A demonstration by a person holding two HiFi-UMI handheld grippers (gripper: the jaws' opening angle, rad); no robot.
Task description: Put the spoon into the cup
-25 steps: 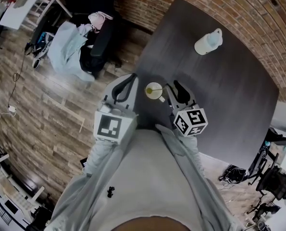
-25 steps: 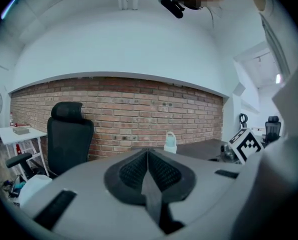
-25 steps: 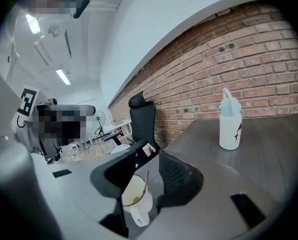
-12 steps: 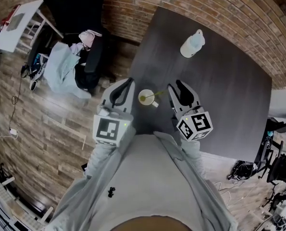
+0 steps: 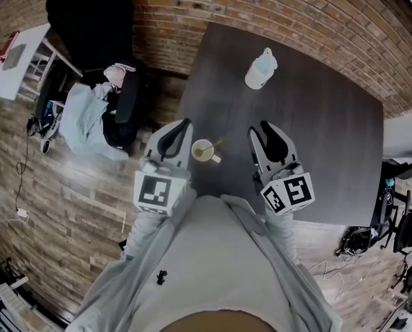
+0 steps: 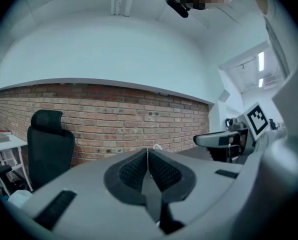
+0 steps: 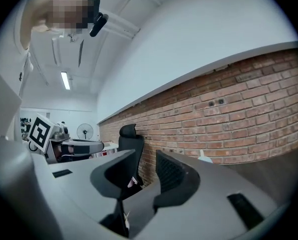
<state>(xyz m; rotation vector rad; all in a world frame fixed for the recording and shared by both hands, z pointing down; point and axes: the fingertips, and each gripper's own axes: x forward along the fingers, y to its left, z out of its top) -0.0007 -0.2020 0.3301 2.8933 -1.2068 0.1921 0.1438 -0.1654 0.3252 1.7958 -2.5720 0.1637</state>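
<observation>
A dark table (image 5: 316, 151) stood with its far edge against a red brick wall (image 5: 296, 12). Beyond the table's left edge lay a wood-plank floor (image 5: 67, 192) with a black office chair (image 5: 88, 12), a white desk (image 5: 15, 57) and heaped pale cloth (image 5: 81, 120). A strip light (image 7: 65, 80) glowed overhead.

Head view looked steeply down over dark wooden table (image 5: 316, 137); both gripper views looked level, close behind jaws, sharing red brick wall (image 6: 113, 109).
</observation>
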